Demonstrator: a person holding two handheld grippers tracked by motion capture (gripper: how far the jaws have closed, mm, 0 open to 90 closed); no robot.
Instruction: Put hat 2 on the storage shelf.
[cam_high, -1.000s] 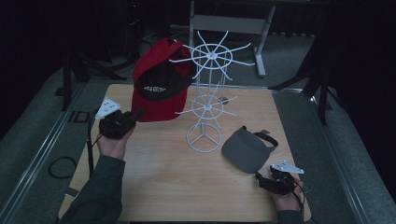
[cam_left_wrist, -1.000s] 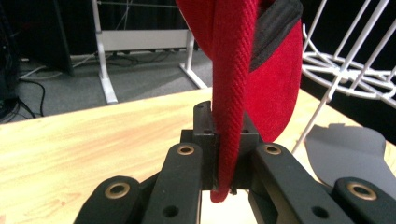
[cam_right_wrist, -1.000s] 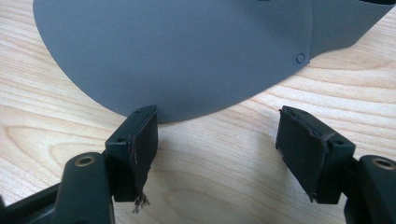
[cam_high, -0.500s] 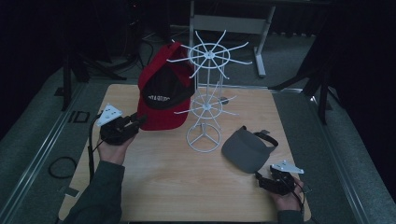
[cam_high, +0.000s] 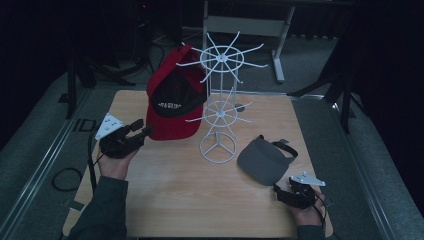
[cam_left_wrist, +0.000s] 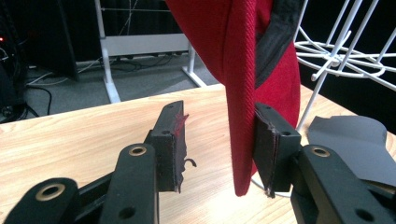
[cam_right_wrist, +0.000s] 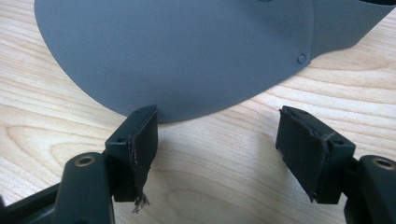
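A red cap (cam_high: 172, 100) hangs from an upper arm of the white wire rack (cam_high: 220, 100), its brim pointing down. My left gripper (cam_high: 142, 127) sits at the brim's lower left. Its jaws have just been opening, and in the left gripper view the red brim (cam_left_wrist: 243, 70) hangs loose between them, close to the right pad (cam_left_wrist: 268, 144); the left gripper (cam_left_wrist: 219, 112) is open. A grey visor (cam_high: 262, 160) lies flat on the table right of the rack. My right gripper (cam_high: 278, 190) rests open at its near edge, the visor's brim (cam_right_wrist: 187, 51) just ahead of the right gripper (cam_right_wrist: 218, 113).
The wooden table (cam_high: 175, 200) has bare room in front of the rack's round base (cam_high: 217, 148). A white metal frame (cam_high: 250, 25) stands on the floor behind the table. A cable loop (cam_high: 65, 178) lies on the floor at the left. The grey visor (cam_left_wrist: 350, 144) lies beyond the rack's wires.
The left gripper has let go of the red cap's brim and its jaws have spread. The cap has swung right to hang closer to the rack. The right gripper has not moved.
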